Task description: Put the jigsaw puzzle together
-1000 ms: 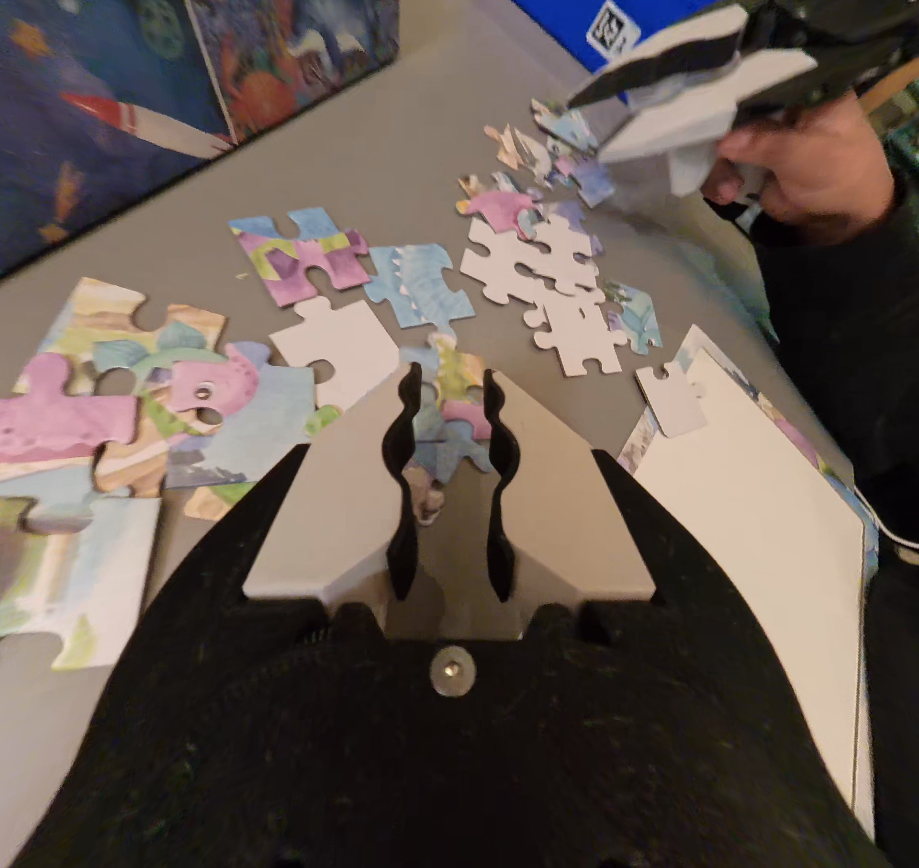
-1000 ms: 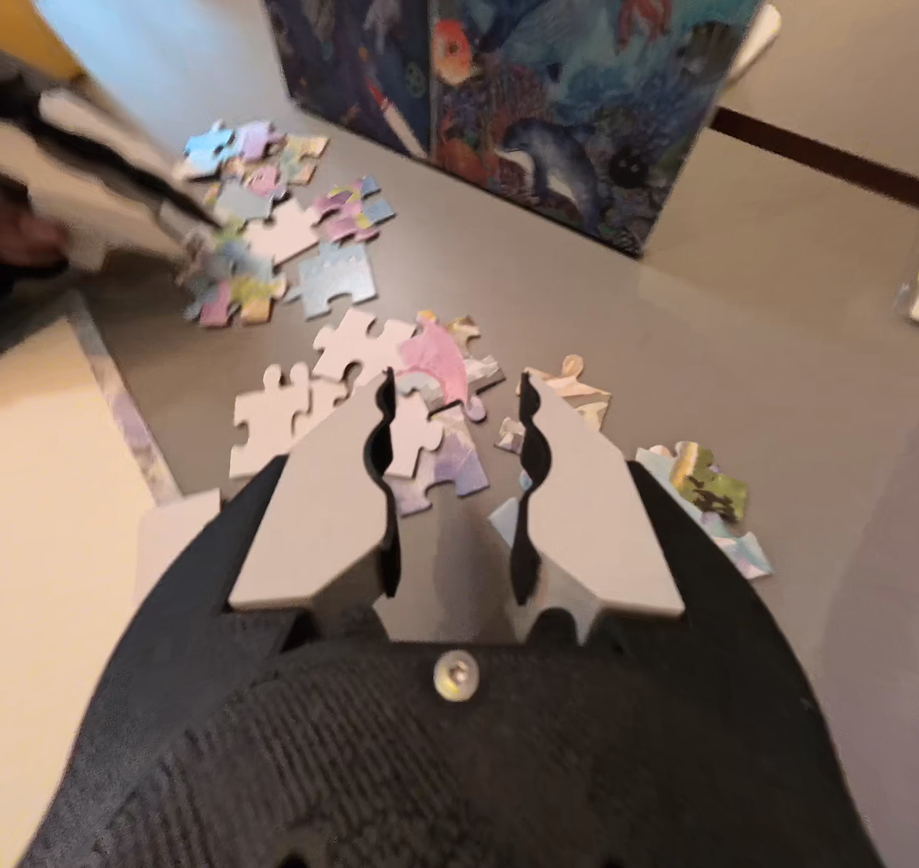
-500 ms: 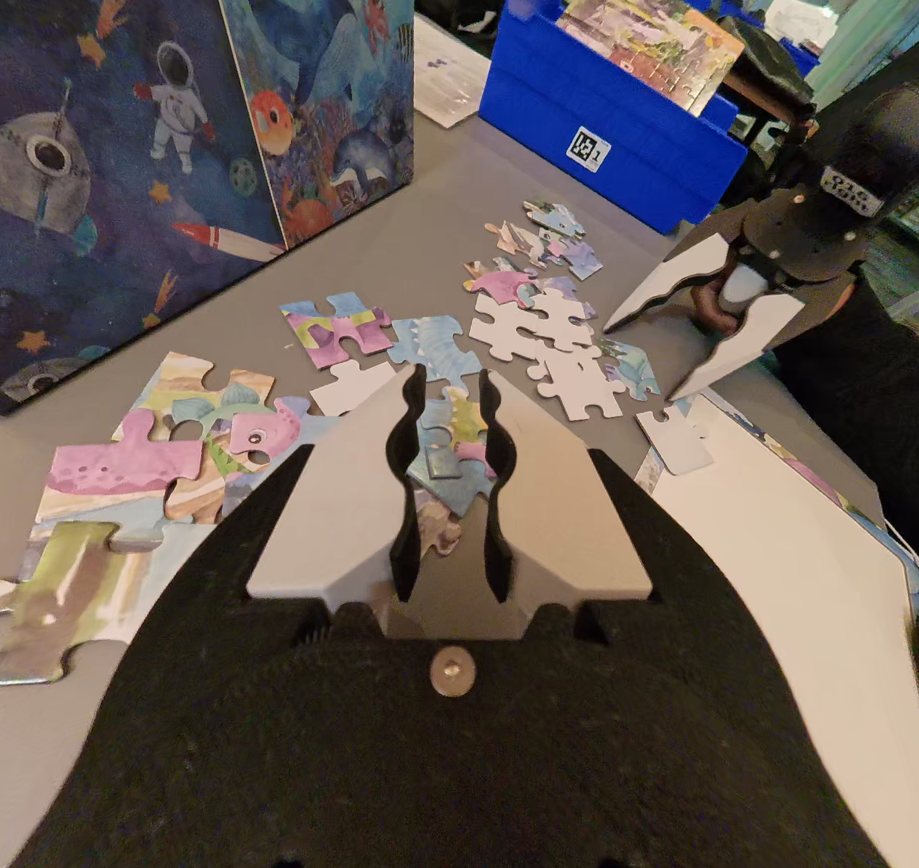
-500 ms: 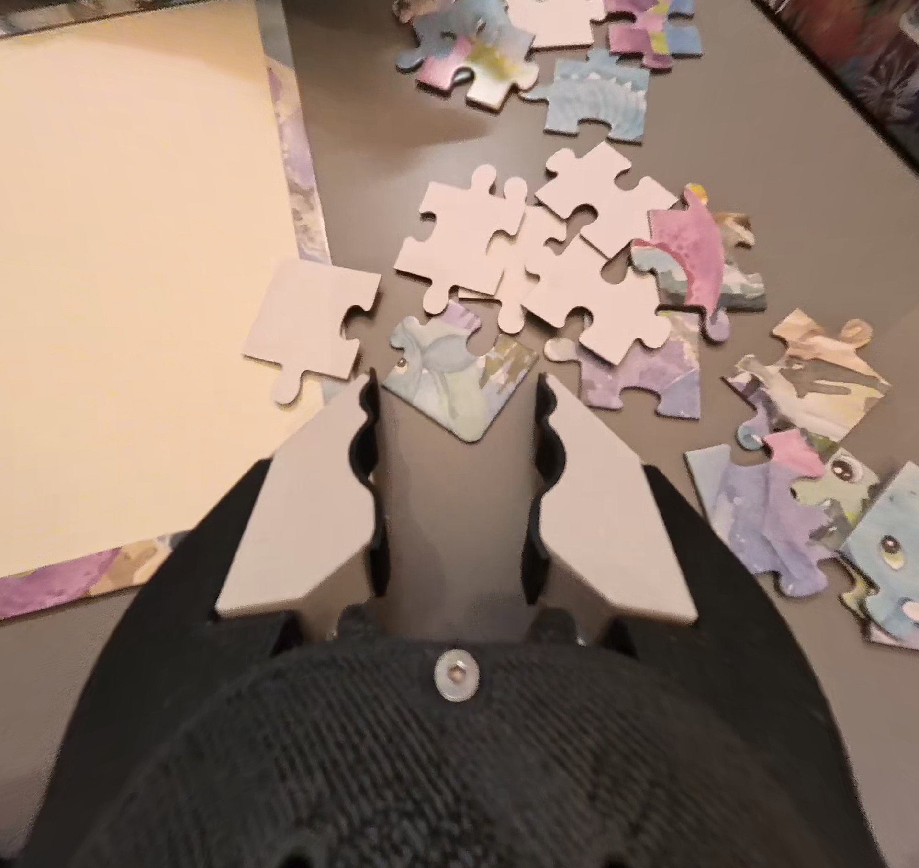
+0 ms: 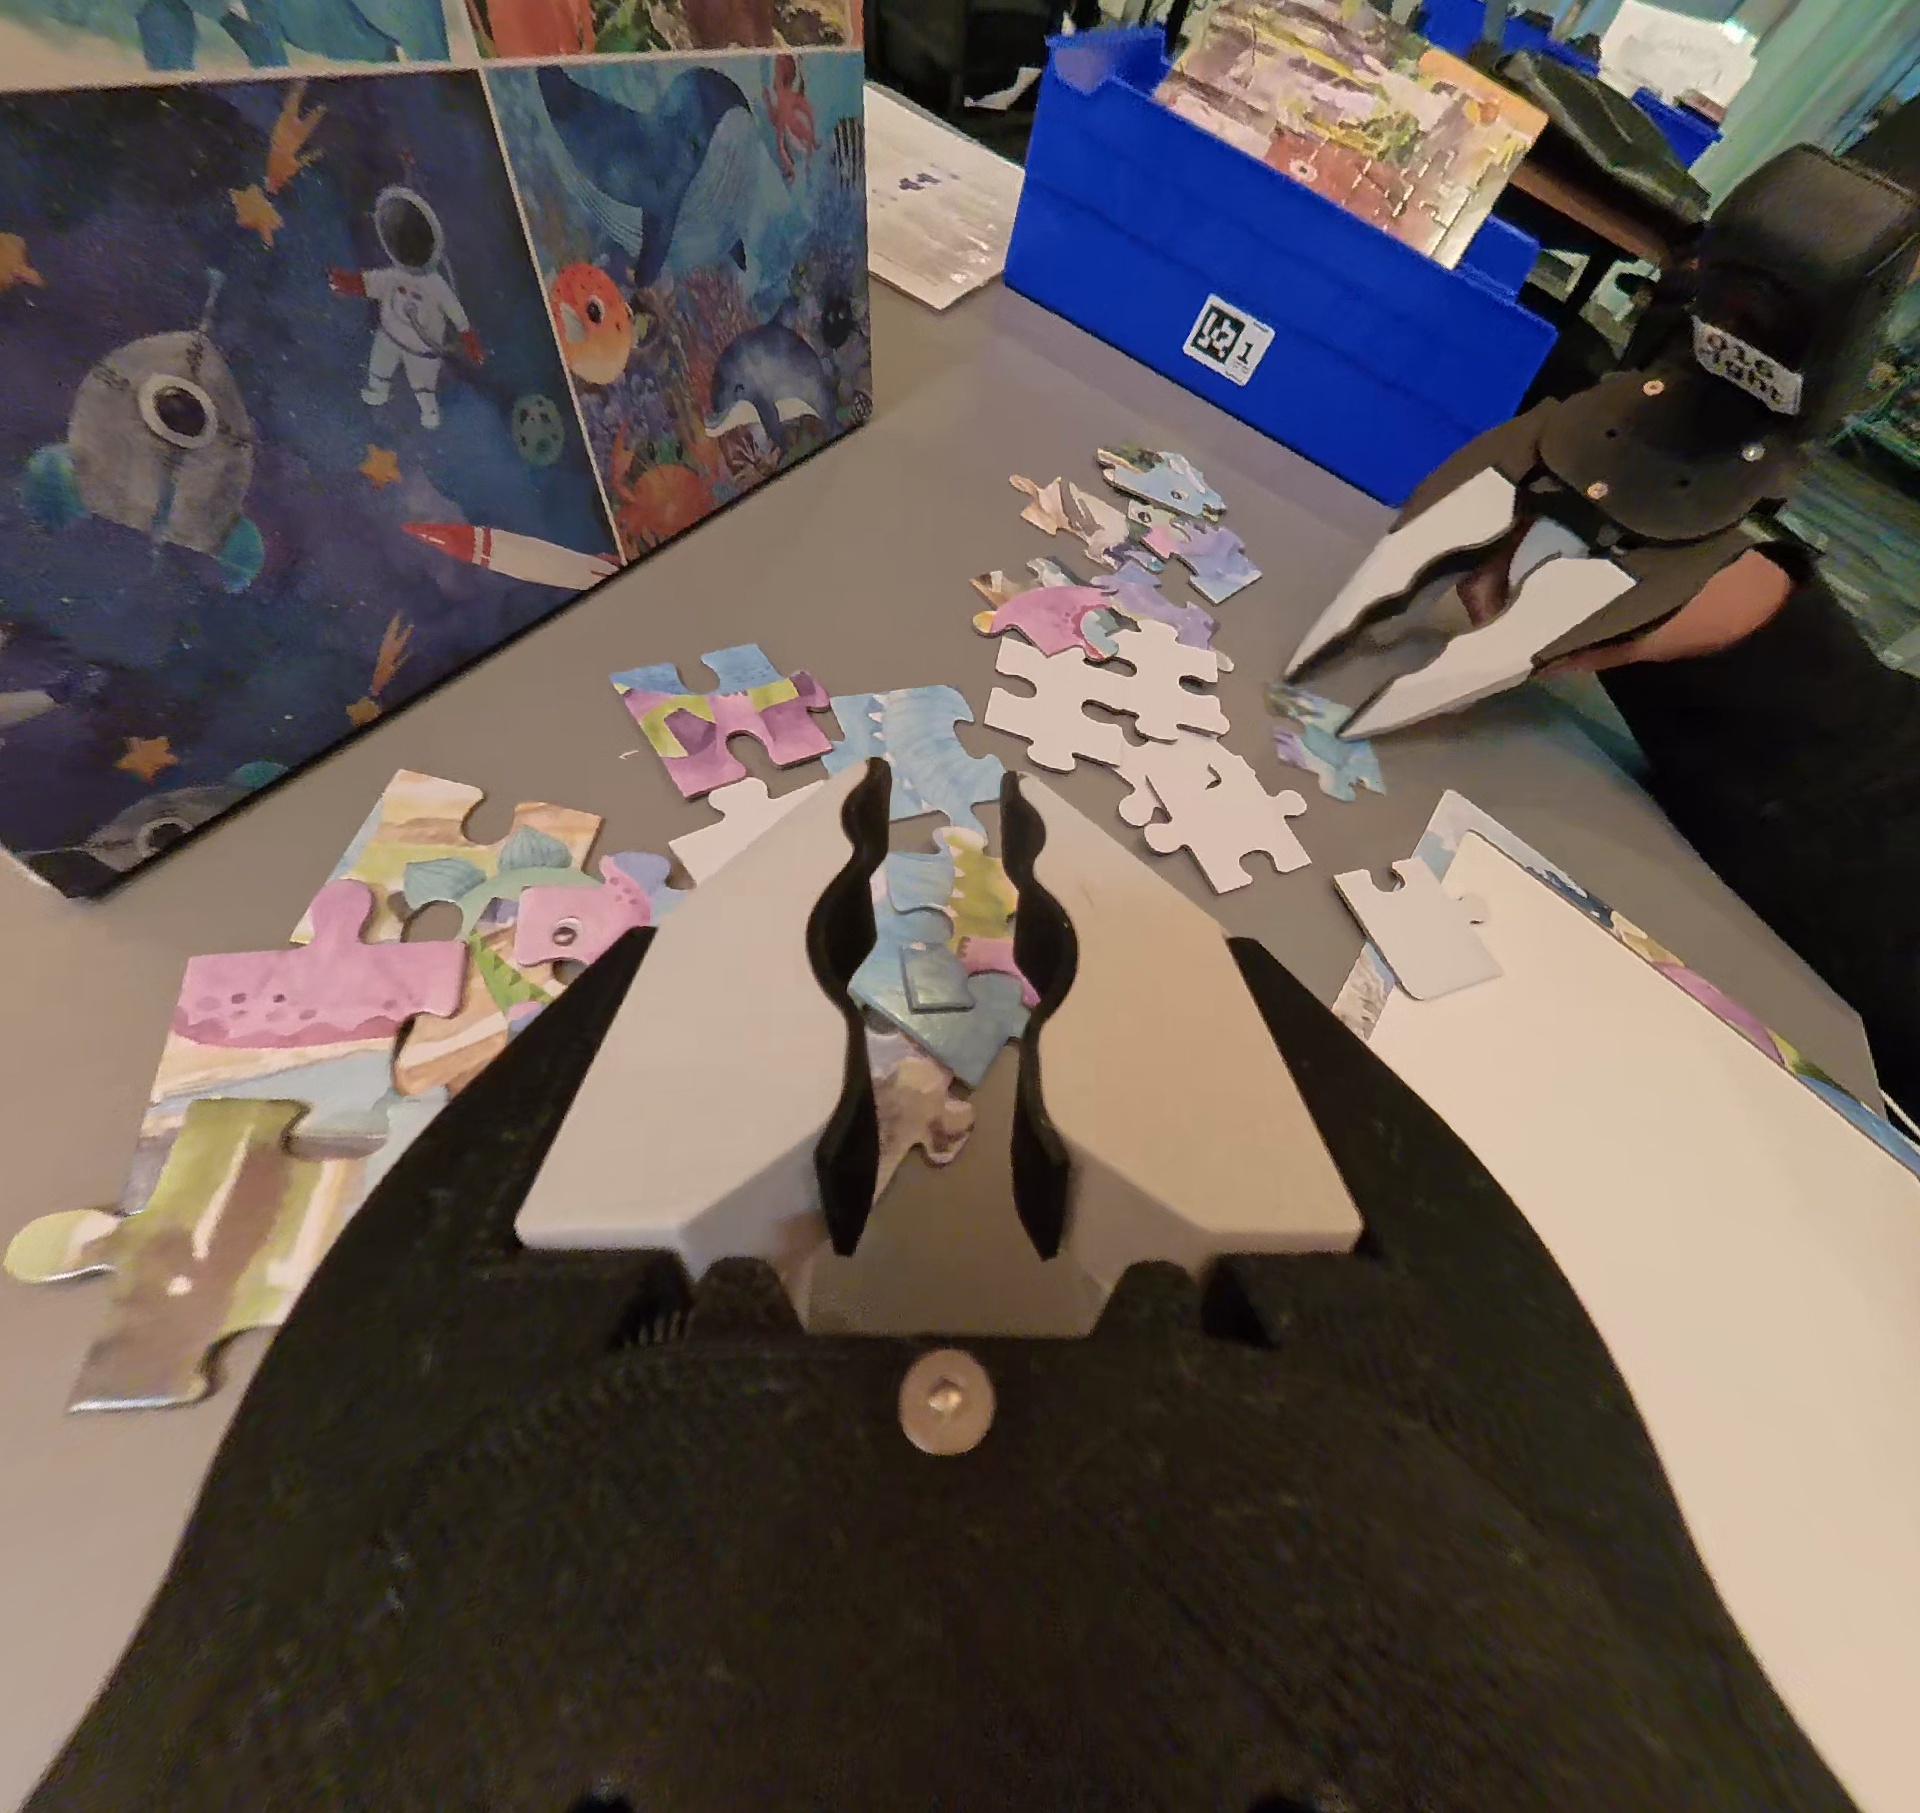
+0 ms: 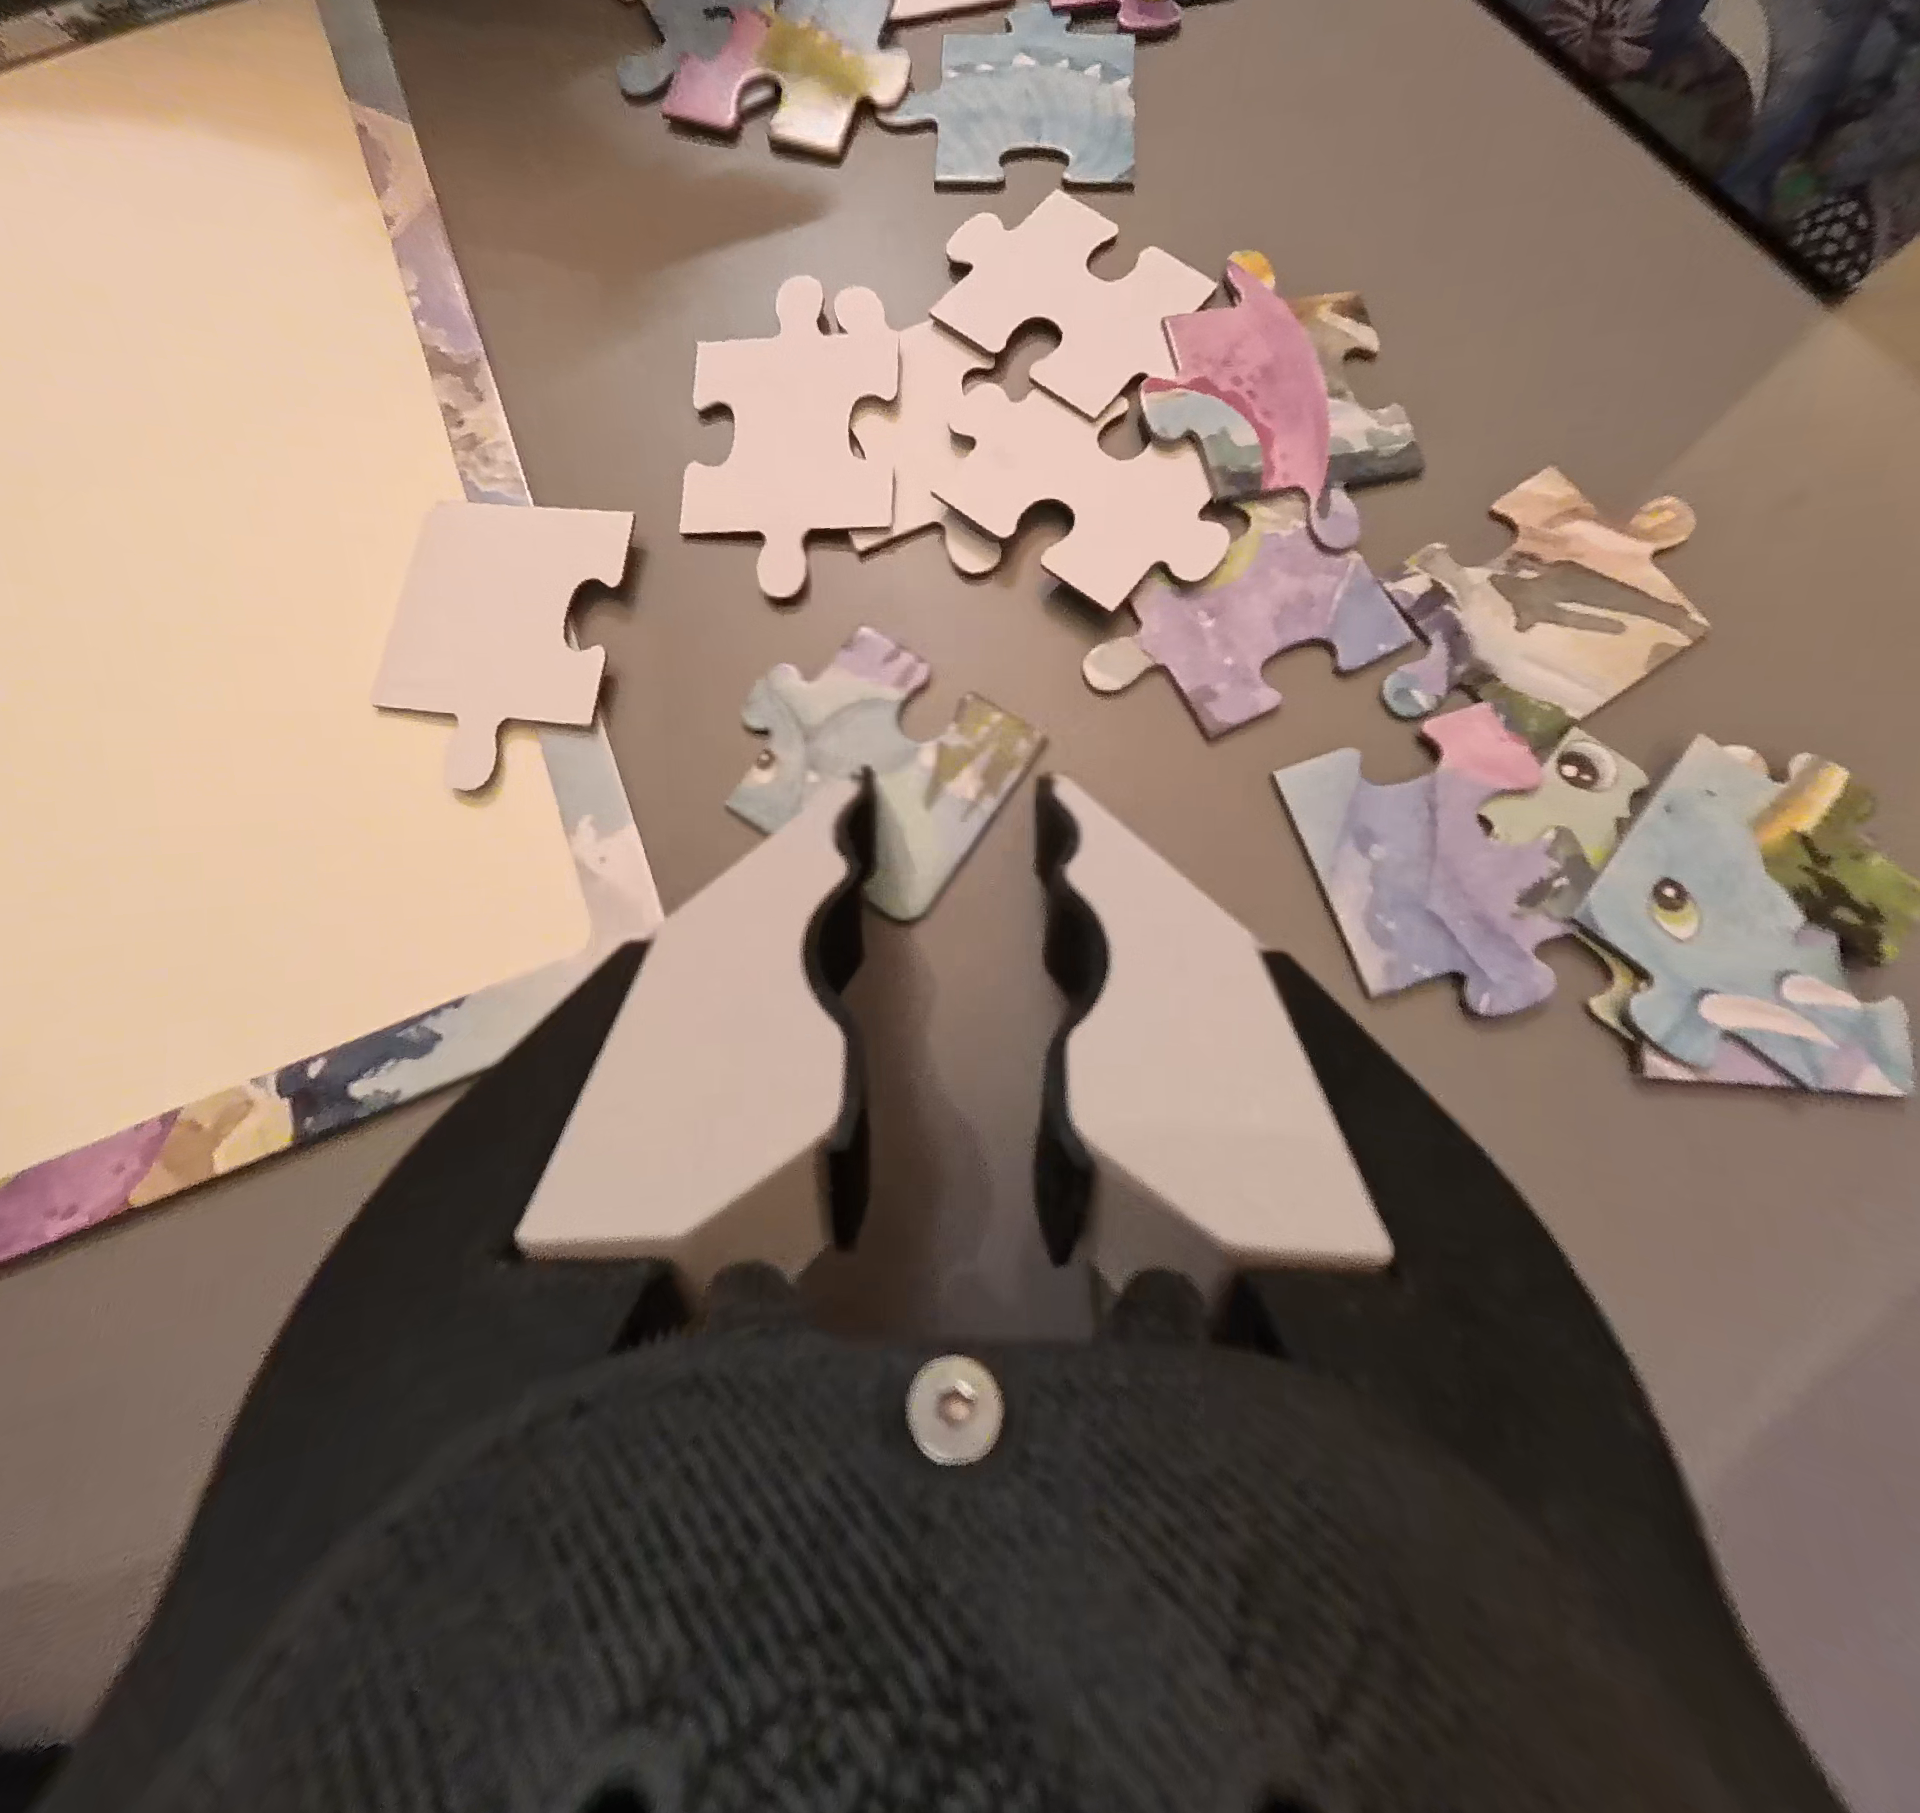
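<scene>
Since the earlier frame the right gripper (image 6: pixel 951 787) has descended onto the blue-green piece (image 6: pixel 883 755) at frame centre of the right wrist view, fingers spread and straddling its near corner, nothing yet clamped; a pickup appears imminent. Left of it, a blank face-down piece (image 6: pixel 499 620) overlaps the edge of the puzzle tray (image 6: pixel 208 413), whose cream field holds no fitted pieces, so assembly is judged barely begun. Beyond, face-down white pieces (image 6: pixel 935 413) lie heaped at upper centre, printed ones at right. In the left wrist view the left gripper (image 5: pixel 940 797) hovers with fingers parted and empty above a small pile (image 5: pixel 935 963), with the illustrated box (image 5: pixel 416 361) at upper left and the blue bin (image 5: pixel 1278 309) at upper right.
</scene>
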